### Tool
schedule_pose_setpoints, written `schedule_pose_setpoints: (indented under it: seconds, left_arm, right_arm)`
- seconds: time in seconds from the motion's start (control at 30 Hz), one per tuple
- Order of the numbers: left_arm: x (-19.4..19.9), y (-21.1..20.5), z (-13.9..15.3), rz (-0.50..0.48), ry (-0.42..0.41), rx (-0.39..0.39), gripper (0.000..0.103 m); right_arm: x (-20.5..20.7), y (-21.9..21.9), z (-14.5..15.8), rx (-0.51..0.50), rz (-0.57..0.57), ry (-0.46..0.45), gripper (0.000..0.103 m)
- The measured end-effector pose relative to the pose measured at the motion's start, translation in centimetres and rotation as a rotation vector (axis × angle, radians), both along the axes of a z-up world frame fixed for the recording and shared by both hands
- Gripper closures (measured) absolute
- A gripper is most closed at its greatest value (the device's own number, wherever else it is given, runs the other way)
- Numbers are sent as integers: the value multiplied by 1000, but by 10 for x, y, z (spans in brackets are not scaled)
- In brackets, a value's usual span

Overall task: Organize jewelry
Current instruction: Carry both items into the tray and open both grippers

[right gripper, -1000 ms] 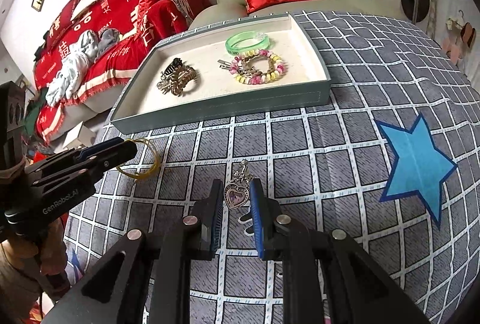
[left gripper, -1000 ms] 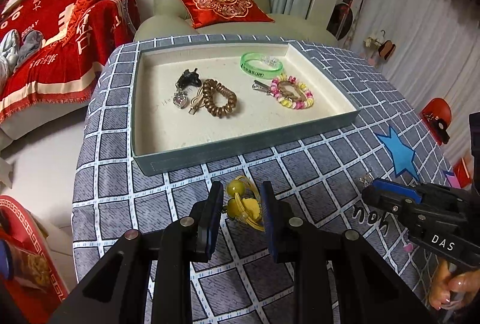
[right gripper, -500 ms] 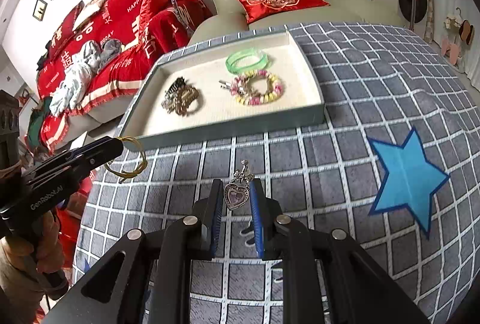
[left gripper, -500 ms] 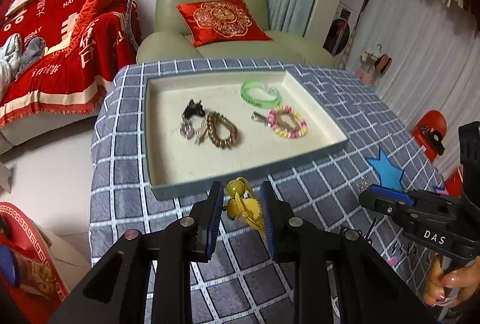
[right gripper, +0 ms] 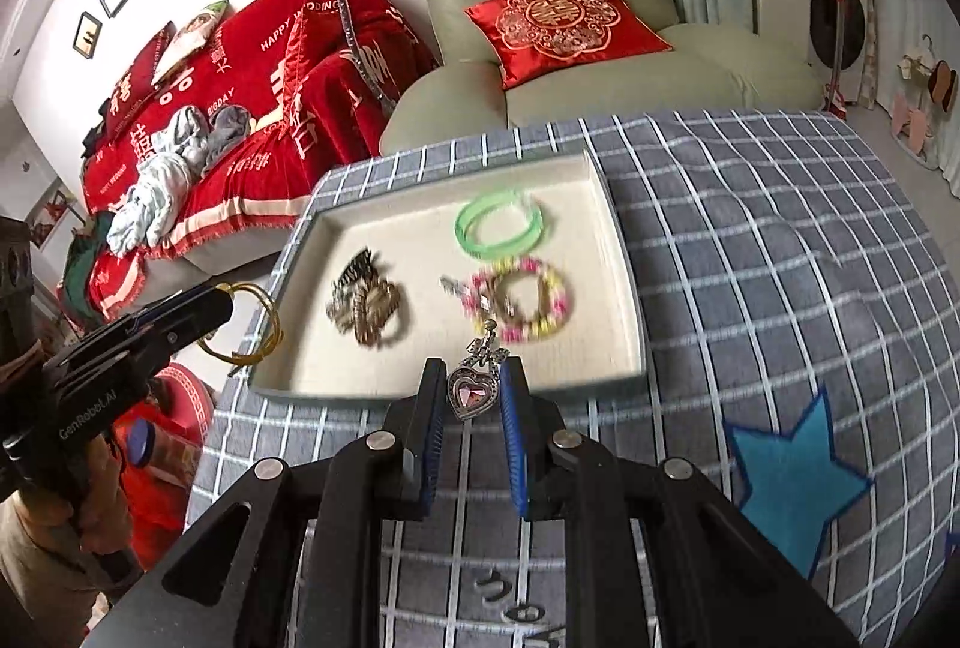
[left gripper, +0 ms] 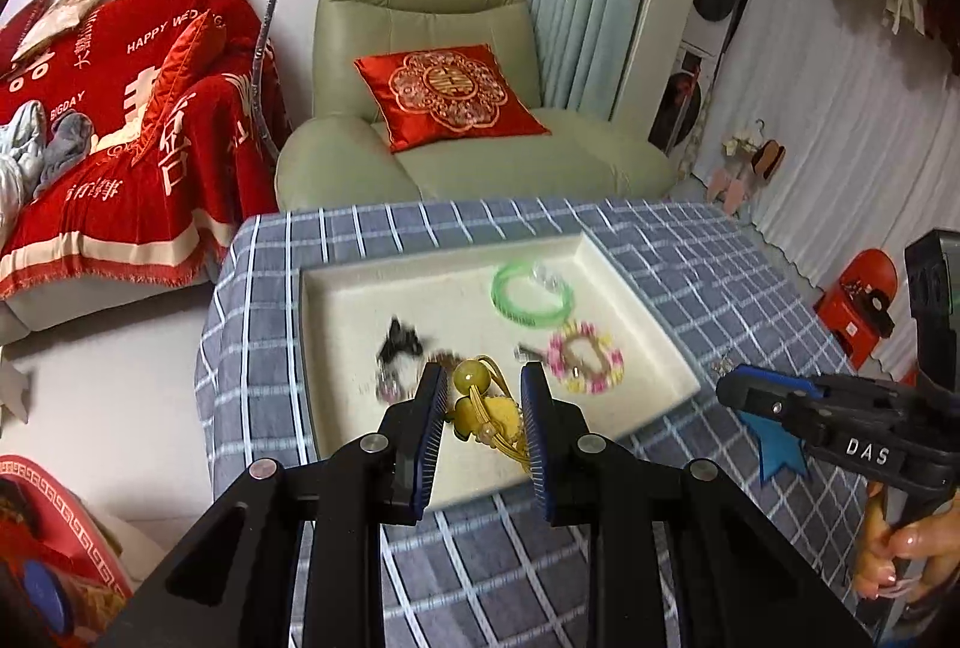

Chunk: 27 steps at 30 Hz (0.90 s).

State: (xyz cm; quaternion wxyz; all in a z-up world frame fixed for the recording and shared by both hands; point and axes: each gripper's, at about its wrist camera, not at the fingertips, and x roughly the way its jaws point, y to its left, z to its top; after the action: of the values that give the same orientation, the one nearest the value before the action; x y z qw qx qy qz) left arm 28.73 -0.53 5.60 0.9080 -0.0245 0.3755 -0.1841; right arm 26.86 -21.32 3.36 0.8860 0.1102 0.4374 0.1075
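At lower centre of the left wrist view, a yellow beaded bracelet (left gripper: 485, 411) is clamped in the left gripper (left gripper: 483, 402), over the tray (left gripper: 636, 288). At lower centre of the right view, a heart pendant (right gripper: 473, 390) is pinched in the right gripper (right gripper: 471, 396) — at the tray's near edge.

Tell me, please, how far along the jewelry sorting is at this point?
Done: the green bangle, pink beaded bracelet, brown bead bracelet and a dark clip already lie in the tray. In hand: the left gripper holds the yellow bead bracelet and the right gripper holds the heart pendant, both near the tray's front edge. Left: setting both pieces down inside.
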Motion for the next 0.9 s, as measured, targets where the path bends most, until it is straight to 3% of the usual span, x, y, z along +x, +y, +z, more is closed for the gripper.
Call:
schedule_pose_setpoints:
  seconds: [0.17,0.4,0.9]
  left_arm:
    - [25,-9,4,7,-16,22,61]
    - [59,-23,-12,24,14,27,61]
    - [99,-57,-81,39,109,104,61]
  right_arm:
    - [28,3,6,-9,8,-7,83]
    - [66,5,0,-39,6,-2,83]
    - [102,-8,-60,-54,-13,75,83]
